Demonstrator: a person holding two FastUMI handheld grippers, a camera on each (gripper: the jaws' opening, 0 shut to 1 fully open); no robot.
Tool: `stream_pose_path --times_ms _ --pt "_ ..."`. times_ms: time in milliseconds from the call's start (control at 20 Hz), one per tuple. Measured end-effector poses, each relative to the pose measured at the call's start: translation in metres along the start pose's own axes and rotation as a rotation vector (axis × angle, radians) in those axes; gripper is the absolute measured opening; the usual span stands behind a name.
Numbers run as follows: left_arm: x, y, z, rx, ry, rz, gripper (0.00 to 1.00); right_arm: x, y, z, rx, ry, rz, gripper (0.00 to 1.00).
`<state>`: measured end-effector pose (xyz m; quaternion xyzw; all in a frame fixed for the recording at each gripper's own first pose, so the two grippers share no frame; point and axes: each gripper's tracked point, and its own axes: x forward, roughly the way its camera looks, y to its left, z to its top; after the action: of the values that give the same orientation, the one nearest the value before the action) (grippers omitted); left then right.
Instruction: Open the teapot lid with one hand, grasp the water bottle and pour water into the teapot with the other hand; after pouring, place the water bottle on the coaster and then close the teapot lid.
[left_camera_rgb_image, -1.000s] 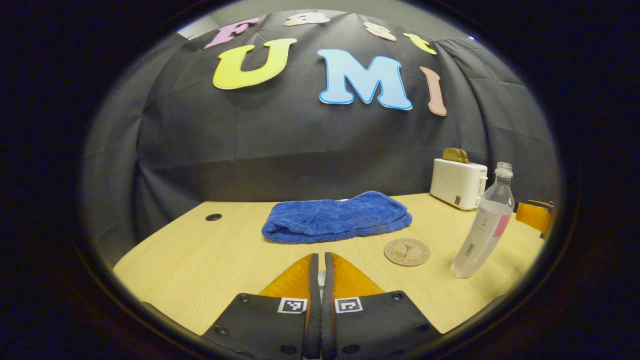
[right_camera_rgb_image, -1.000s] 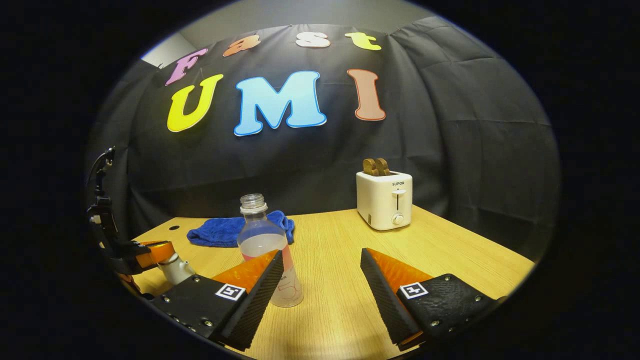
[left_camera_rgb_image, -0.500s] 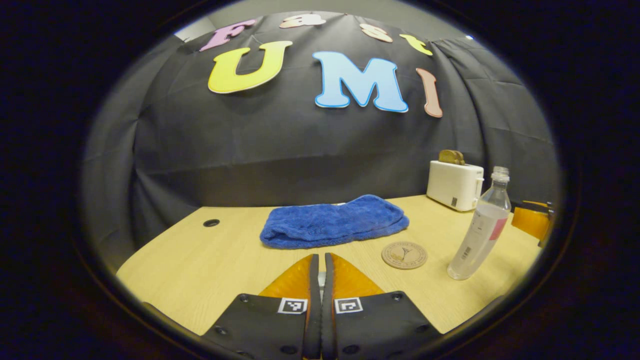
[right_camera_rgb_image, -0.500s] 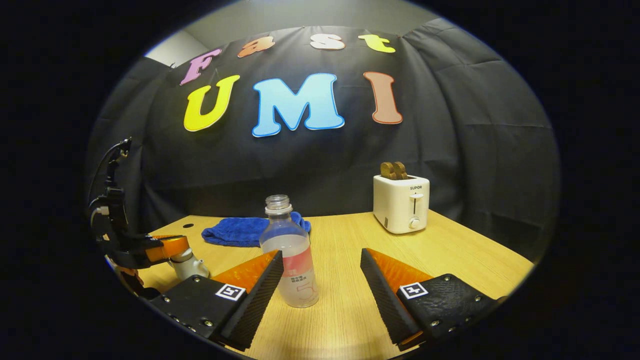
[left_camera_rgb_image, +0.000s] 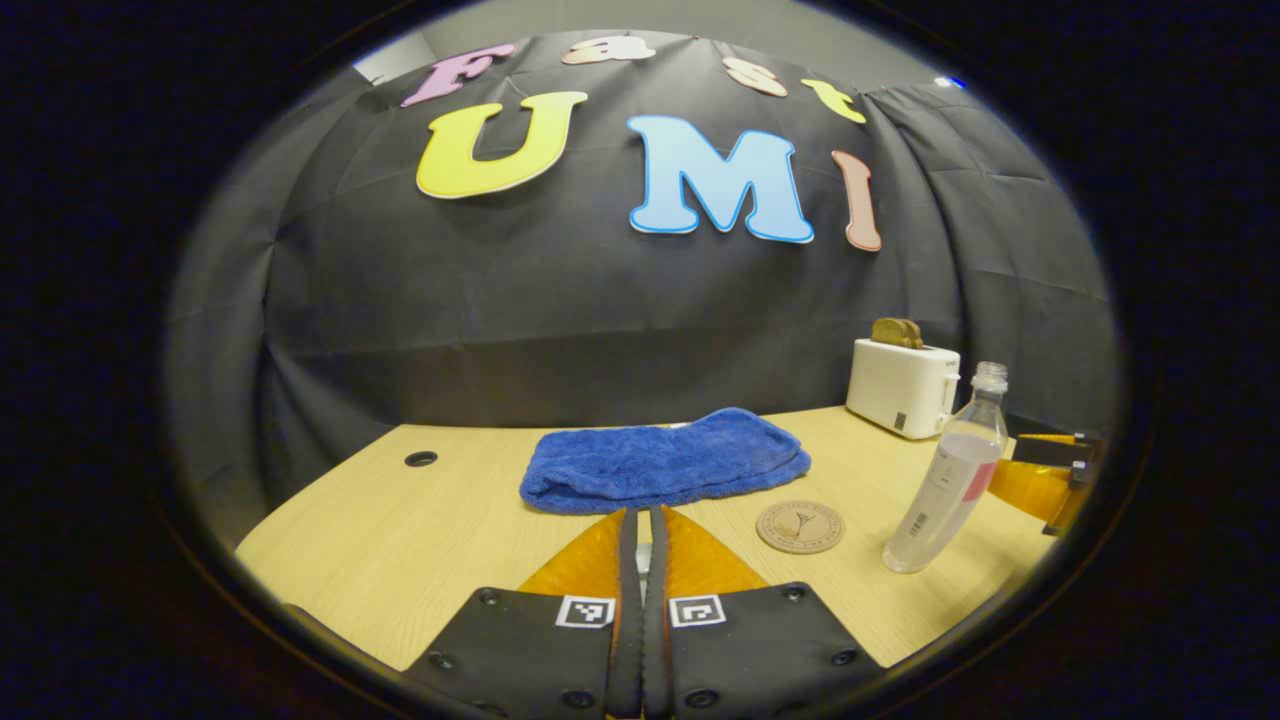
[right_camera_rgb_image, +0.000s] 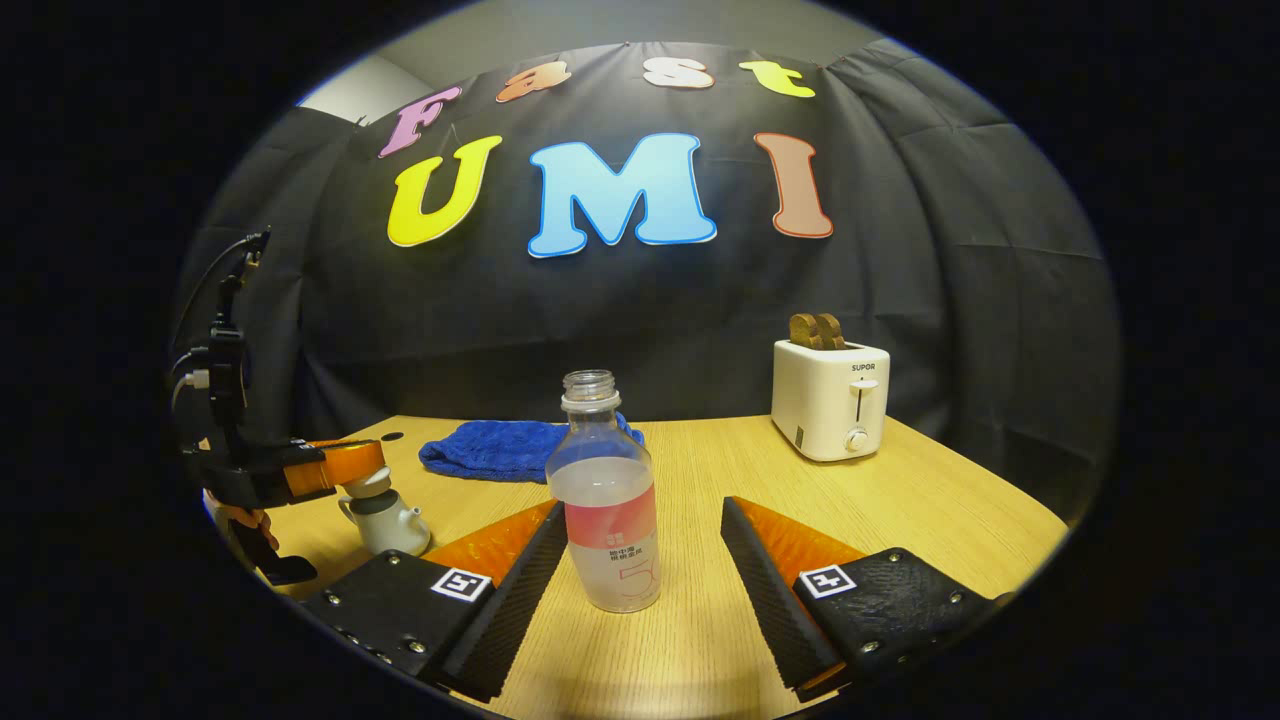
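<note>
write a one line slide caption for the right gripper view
Open right gripper lined up on the uncapped water bottle, teapot at far left.

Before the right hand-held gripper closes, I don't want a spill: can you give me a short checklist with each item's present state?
1. Right hand-held gripper open: ok, fingers wide apart.
2. Water bottle between its fingers: ok, roughly centred, nearer the left finger, not yet touched.
3. Bottle upright, cap off: ok, standing on the table.
4. Left hand-held gripper on the lid of the teapot: ok, closed at the lid.
5. Lid lifted clear of the teapot: cannot tell.
6. Coaster free for the bottle: ok, nothing on it.
</note>
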<state>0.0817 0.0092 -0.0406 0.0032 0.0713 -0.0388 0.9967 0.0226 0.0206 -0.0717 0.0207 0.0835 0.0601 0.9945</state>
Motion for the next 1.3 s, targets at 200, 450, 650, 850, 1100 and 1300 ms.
stream_pose_path --times_ms 200,450,650,850,1100,1300 --pt "-0.005 0.012 0.004 -0.003 -0.009 0.012 0.07 0.007 0.005 -0.009 -0.001 0.035 0.014 0.96" --pt "-0.012 0.032 0.003 -0.018 -0.013 0.037 0.07 0.016 0.011 -0.02 -0.03 0.073 0.023 0.96" --pt "-0.017 0.05 -0.002 -0.042 -0.006 0.058 0.07 0.026 0.021 -0.031 -0.052 0.11 0.041 0.96" --pt "-0.023 0.071 -0.012 -0.059 0.004 0.084 0.07 0.033 0.024 -0.039 -0.077 0.139 0.041 0.96" --pt "-0.027 0.088 -0.025 -0.071 0.021 0.104 0.07 0.041 0.019 -0.047 -0.077 0.164 0.027 0.87" --pt "-0.027 0.092 -0.032 -0.082 0.032 0.107 0.07 0.041 0.019 -0.046 -0.094 0.153 0.031 0.77"
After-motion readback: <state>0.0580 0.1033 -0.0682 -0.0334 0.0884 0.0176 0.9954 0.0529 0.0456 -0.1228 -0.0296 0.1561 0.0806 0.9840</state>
